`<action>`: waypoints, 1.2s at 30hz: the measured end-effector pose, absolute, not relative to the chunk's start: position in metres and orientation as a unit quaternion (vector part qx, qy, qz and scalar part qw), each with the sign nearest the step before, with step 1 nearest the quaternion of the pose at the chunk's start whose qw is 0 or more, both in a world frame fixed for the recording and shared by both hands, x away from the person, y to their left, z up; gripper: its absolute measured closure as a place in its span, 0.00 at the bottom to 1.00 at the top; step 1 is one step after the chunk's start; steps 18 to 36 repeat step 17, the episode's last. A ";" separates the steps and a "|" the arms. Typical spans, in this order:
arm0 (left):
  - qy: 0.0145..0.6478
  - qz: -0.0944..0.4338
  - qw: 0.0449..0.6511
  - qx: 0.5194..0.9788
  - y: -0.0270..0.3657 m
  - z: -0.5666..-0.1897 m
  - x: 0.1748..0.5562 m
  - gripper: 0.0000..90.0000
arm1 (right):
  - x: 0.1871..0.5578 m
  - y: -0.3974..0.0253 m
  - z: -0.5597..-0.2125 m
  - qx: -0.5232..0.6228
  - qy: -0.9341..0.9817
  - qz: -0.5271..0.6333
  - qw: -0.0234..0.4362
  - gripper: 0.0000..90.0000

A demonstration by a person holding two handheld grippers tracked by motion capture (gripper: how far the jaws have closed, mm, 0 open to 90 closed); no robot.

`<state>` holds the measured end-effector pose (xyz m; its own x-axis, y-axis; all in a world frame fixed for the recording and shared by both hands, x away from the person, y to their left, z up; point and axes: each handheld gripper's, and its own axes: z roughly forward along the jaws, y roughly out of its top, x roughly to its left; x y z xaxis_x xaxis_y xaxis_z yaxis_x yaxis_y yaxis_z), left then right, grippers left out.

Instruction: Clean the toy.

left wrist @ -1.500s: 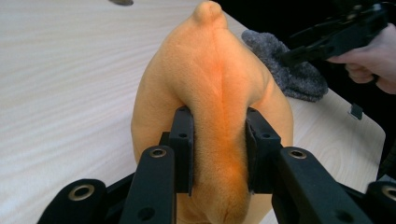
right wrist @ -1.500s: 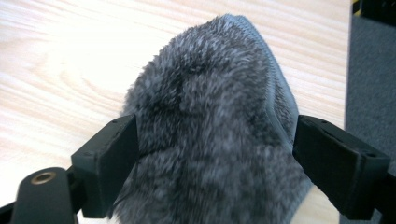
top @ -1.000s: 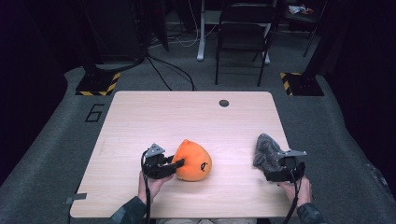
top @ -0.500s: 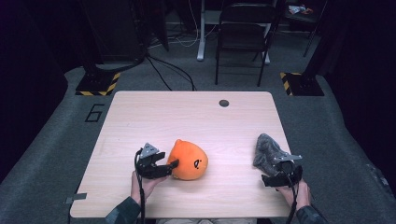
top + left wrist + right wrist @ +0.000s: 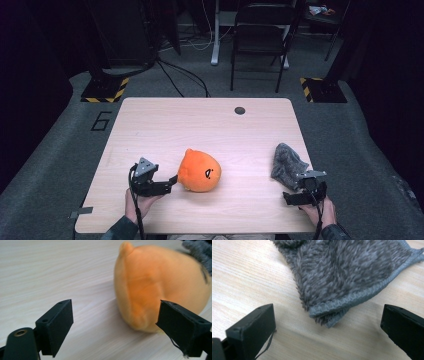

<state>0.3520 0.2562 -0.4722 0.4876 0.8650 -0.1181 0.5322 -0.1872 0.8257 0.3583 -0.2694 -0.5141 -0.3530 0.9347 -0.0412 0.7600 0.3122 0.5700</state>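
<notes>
An orange plush toy (image 5: 200, 171) with a small black face mark lies on the wooden table (image 5: 200, 125) near the front middle. My left gripper (image 5: 170, 183) sits just left of it, open, jaws pointing at the toy. In the left gripper view the plush toy (image 5: 155, 287) lies ahead and to the right, apart from the open left gripper (image 5: 122, 322). A grey fuzzy cloth (image 5: 287, 160) lies crumpled at the front right. My right gripper (image 5: 295, 197) is open just in front of it. The cloth's hemmed corner (image 5: 337, 307) lies ahead of the jaws of the right gripper (image 5: 327, 330), untouched.
A round black grommet (image 5: 240, 110) sits near the table's far edge. Beyond the table stand a black folding chair (image 5: 260, 40), a dark cabinet, cables on the grey floor and hazard-striped bases (image 5: 105, 92). The table's front edge runs close under both hands.
Both grippers have drawn back toward the front edge. The left one has let go of the plush toy and the right one has backed off the cloth; both lie still on the table.
</notes>
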 end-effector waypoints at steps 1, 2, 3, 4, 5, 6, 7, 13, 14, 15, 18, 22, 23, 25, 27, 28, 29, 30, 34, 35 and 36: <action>0.470 0.197 0.424 0.748 0.259 -0.474 0.352 0.11 | 0.359 -0.269 -0.515 0.542 0.785 0.235 0.187 0.00; 0.471 0.196 0.412 0.755 0.264 -0.476 0.352 0.11 | 0.358 -0.270 -0.515 0.539 0.787 0.237 0.186 0.00; 0.475 0.195 0.402 0.758 0.268 -0.479 0.352 0.10 | 0.358 -0.271 -0.515 0.539 0.787 0.237 0.185 0.00; 0.476 0.198 0.383 0.767 0.272 -0.483 0.352 0.09 | 0.358 -0.271 -0.515 0.540 0.786 0.237 0.183 0.00; 0.478 0.205 0.363 0.773 0.276 -0.487 0.352 0.07 | 0.358 -0.271 -0.515 0.543 0.784 0.240 0.182 0.00; 0.483 0.202 0.352 0.776 0.279 -0.492 0.352 0.04 | 0.358 -0.273 -0.516 0.540 0.785 0.242 0.181 0.00; 0.484 0.189 0.337 0.785 0.283 -0.496 0.353 0.04 | 0.358 -0.273 -0.516 0.546 0.781 0.247 0.177 0.00; 0.484 0.201 0.269 0.808 0.288 -0.516 0.359 0.00 | 0.354 -0.277 -0.518 0.550 0.774 0.259 0.177 0.00; 0.487 0.192 0.267 0.809 0.288 -0.519 0.360 0.00 | 0.354 -0.277 -0.518 0.550 0.774 0.259 0.176 0.00; 0.487 0.175 0.275 0.810 0.291 -0.522 0.361 0.00 | 0.354 -0.277 -0.518 0.547 0.776 0.259 0.175 0.00; 0.491 0.179 0.280 0.805 0.293 -0.522 0.362 0.00 | 0.354 -0.278 -0.518 0.544 0.778 0.261 0.176 0.00; 0.491 0.179 0.280 0.805 0.293 -0.522 0.362 0.00 | 0.354 -0.278 -0.518 0.544 0.778 0.261 0.176 0.00; 0.491 0.179 0.280 0.805 0.293 -0.522 0.362 0.00 | 0.354 -0.278 -0.518 0.544 0.778 0.261 0.176 0.00; 0.491 0.179 0.280 0.805 0.293 -0.522 0.362 0.00 | 0.354 -0.278 -0.518 0.544 0.778 0.261 0.176 0.00; 0.491 0.179 0.280 0.805 0.293 -0.522 0.362 0.00 | 0.354 -0.278 -0.518 0.544 0.778 0.261 0.176 0.00; 0.491 0.179 0.280 0.805 0.293 -0.522 0.362 0.00 | 0.354 -0.278 -0.518 0.544 0.778 0.261 0.176 0.00; 0.491 0.179 0.280 0.805 0.293 -0.522 0.362 0.00 | 0.354 -0.278 -0.518 0.544 0.778 0.261 0.176 0.00; 0.491 0.179 0.280 0.805 0.293 -0.522 0.362 0.00 | 0.354 -0.278 -0.518 0.544 0.778 0.261 0.176 0.00; 0.491 0.179 0.280 0.805 0.293 -0.522 0.362 0.00 | 0.354 -0.278 -0.518 0.544 0.778 0.261 0.176 0.00; 0.491 0.179 0.280 0.805 0.293 -0.522 0.362 0.00 | 0.354 -0.278 -0.518 0.544 0.778 0.261 0.176 0.00; 0.491 0.179 0.280 0.805 0.293 -0.522 0.362 0.00 | 0.354 -0.278 -0.518 0.544 0.778 0.261 0.176 0.00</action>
